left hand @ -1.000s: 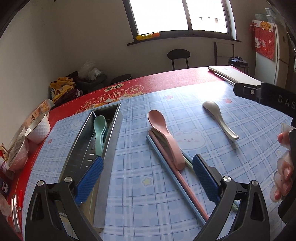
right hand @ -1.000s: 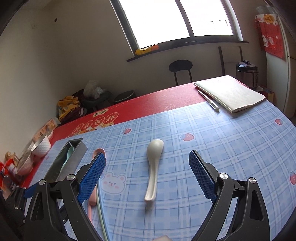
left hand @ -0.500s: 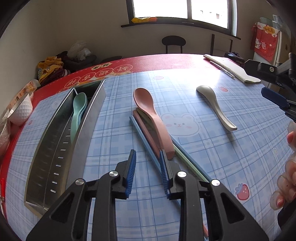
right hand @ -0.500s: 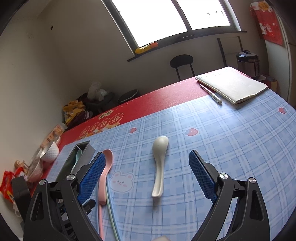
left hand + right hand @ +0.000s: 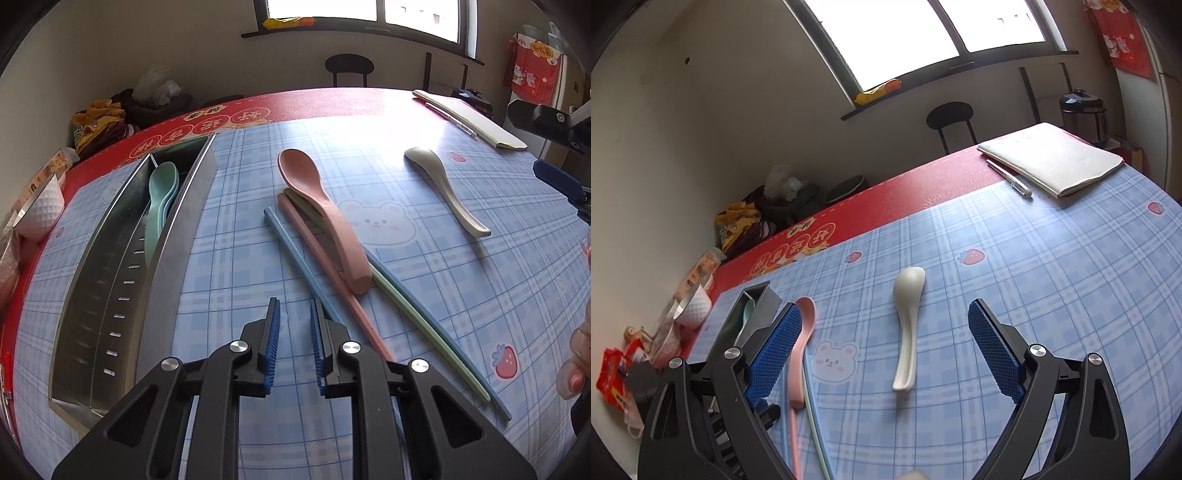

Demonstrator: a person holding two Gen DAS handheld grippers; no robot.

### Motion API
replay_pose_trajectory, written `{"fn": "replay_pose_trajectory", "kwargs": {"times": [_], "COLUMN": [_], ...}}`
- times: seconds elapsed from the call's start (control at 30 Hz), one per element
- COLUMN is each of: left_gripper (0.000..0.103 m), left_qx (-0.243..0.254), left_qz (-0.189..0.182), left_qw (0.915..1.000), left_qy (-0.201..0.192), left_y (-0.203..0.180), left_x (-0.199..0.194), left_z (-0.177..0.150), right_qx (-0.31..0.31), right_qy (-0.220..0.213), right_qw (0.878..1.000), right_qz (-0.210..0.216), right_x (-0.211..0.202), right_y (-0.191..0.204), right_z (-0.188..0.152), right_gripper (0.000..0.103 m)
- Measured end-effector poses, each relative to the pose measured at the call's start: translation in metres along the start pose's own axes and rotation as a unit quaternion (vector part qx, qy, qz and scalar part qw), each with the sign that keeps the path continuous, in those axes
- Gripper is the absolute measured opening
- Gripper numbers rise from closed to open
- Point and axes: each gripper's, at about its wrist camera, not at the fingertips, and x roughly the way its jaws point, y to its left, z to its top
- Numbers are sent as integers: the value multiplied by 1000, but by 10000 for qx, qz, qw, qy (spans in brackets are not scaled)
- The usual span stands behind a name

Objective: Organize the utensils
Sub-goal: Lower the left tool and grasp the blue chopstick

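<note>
- So far only one piece looks sorted: the mint-green spoon (image 5: 159, 199) lies inside the metal tray (image 5: 110, 280) at the left of the left wrist view.
- Left to do, by my reading: the pink spoon (image 5: 325, 218), the blue chopstick (image 5: 295, 258), the pink chopstick (image 5: 332, 273) and the green chopstick (image 5: 424, 314) lie bunched on the worktop (image 5: 461, 295) at frame centre, and the white spoon (image 5: 447, 192) lies alone at upper right. The task seems barely begun.
- The left gripper (image 5: 294, 332) points steeply down at the worktop, low in the frame; its jaws are closing and stand narrow. Bare cloth shows between the pads; the blue chopstick runs just beside the right-hand pad, outside the gap, so nothing is held.
- The right gripper (image 5: 882, 354) hangs at a shallower tilt, jaws spread wide and empty. In its own view the white spoon (image 5: 908, 325) lies on the cloth between the two fingers, untouched.
- A person's fingertips (image 5: 574, 365) show at the right edge of the left view.
</note>
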Motion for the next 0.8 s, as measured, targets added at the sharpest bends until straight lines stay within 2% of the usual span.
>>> {"fn": "replay_pose_trajectory", "kwargs": {"times": [0.13, 0.3, 0.63, 0.8], "left_gripper": [17, 17, 17, 17], "left_qx": [-18, -303, -64, -201], "left_qz": [36, -192, -242, -306], "left_qw": [10000, 9993, 9997, 9993], "left_qy": [37, 56, 17, 81], "left_y": [0, 4, -10, -4], "left_x": [0, -3, -4, -5], "left_z": [1, 6, 7, 6], "right_qx": [-53, -15, 1, 3], "right_qy": [5, 31, 52, 40], "right_qw": [10000, 10000, 10000, 10000], "right_qz": [-14, -34, -30, -13], "right_x": [1, 3, 4, 3], "right_y": [2, 0, -2, -2], "right_z": [-1, -2, -2, -2], "right_gripper": [89, 89, 89, 89]}}
